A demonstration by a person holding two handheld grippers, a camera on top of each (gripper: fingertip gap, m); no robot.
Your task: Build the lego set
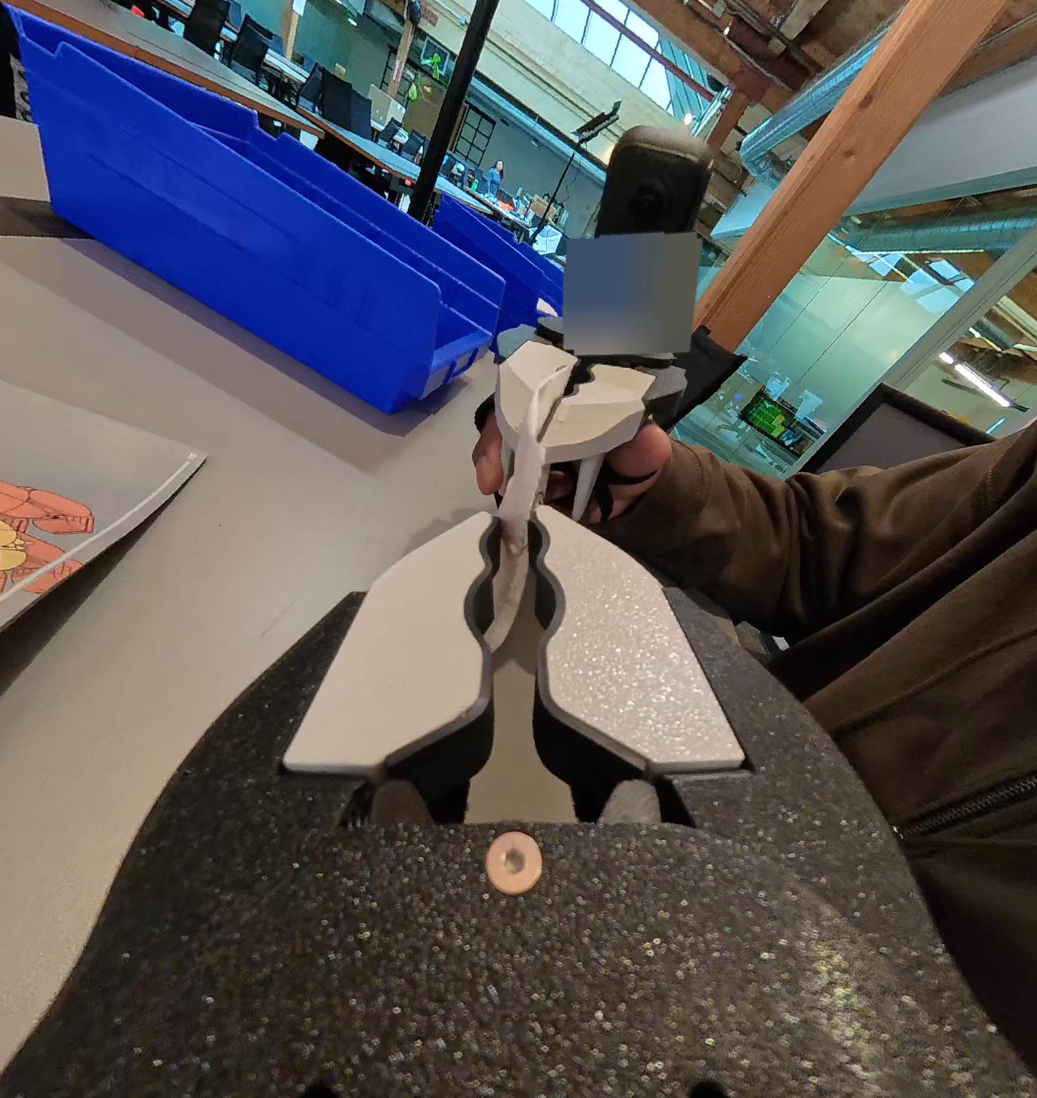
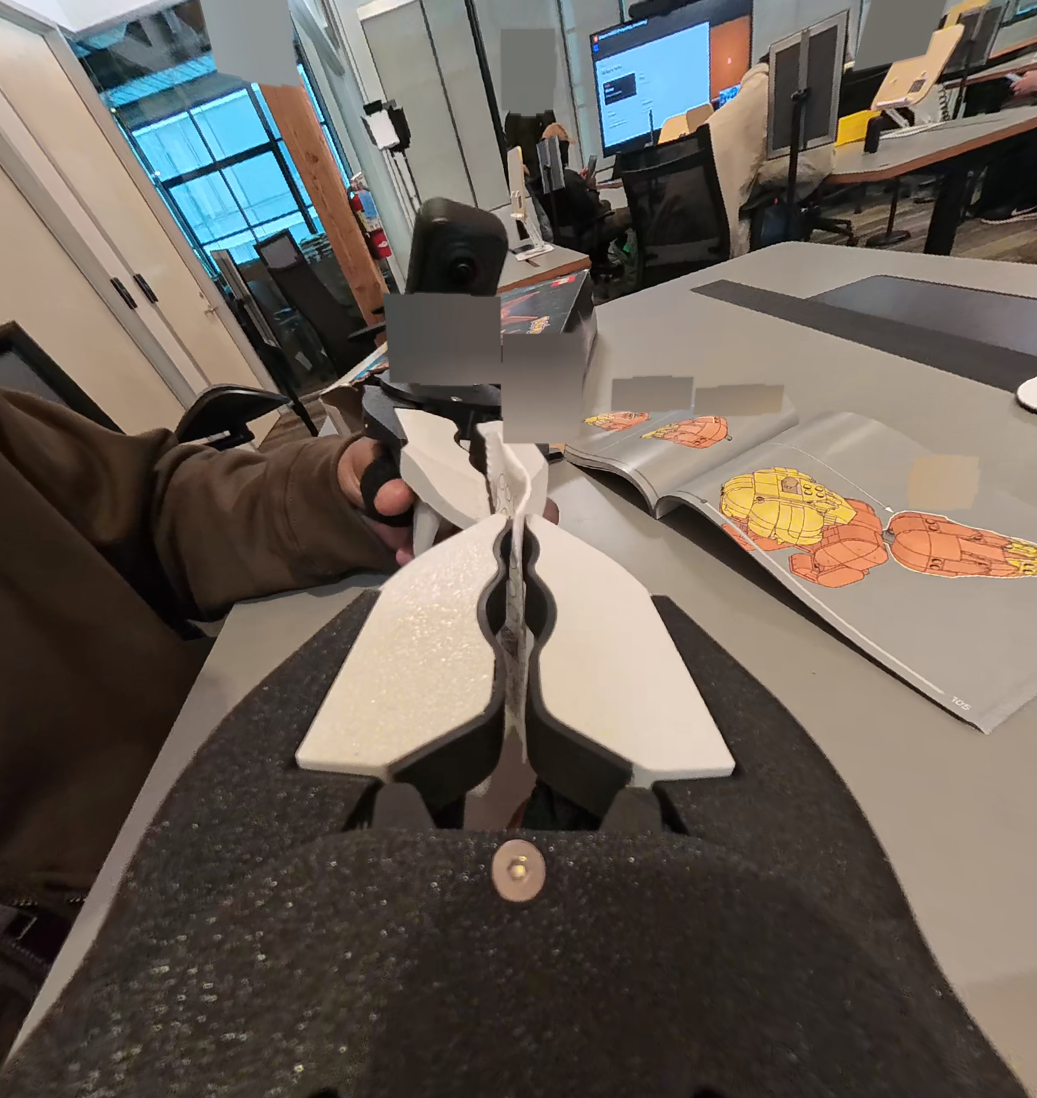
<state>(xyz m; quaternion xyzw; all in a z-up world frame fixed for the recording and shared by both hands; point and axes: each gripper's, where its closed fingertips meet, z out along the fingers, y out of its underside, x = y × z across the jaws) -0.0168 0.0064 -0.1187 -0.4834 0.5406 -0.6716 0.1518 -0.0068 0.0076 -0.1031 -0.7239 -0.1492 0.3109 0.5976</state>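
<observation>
In the left wrist view, my left gripper (image 1: pixel 513 535) was clenched on one end of a thin white paper bag (image 1: pixel 519 493), crumpled flat between the grey finger pads (image 1: pixel 409 647). The bag ran straight across to the right gripper (image 1: pixel 554 410), held facing me by a hand (image 1: pixel 617 469) in a brown sleeve. Both tools sat above the grey table (image 1: pixel 266 535), with a row of blue plastic bins (image 1: pixel 236 237) behind and a corner of the open instruction booklet (image 1: pixel 58 505) at the left edge.

In the right wrist view, my right gripper (image 2: pixel 519 529) was likewise clamped on the same white bag (image 2: pixel 519 594), whose printed face showed edge-on in the gap; the left gripper (image 2: pixel 492 475) pinched the far end. The booklet (image 2: pixel 860 564) lay open on the table (image 2: pixel 860 891) to the side, showing orange and yellow model drawings, and a dark set box (image 2: pixel 551 303) stood beyond.

I judged the step to be tearing the bag open. To do it well I would keep both grips firm near the top edge, pull apart in opposite twists low over the table so loose bricks drop onto it, and avoid yanking hard enough to scatter them. I could see no bricks themselves.
</observation>
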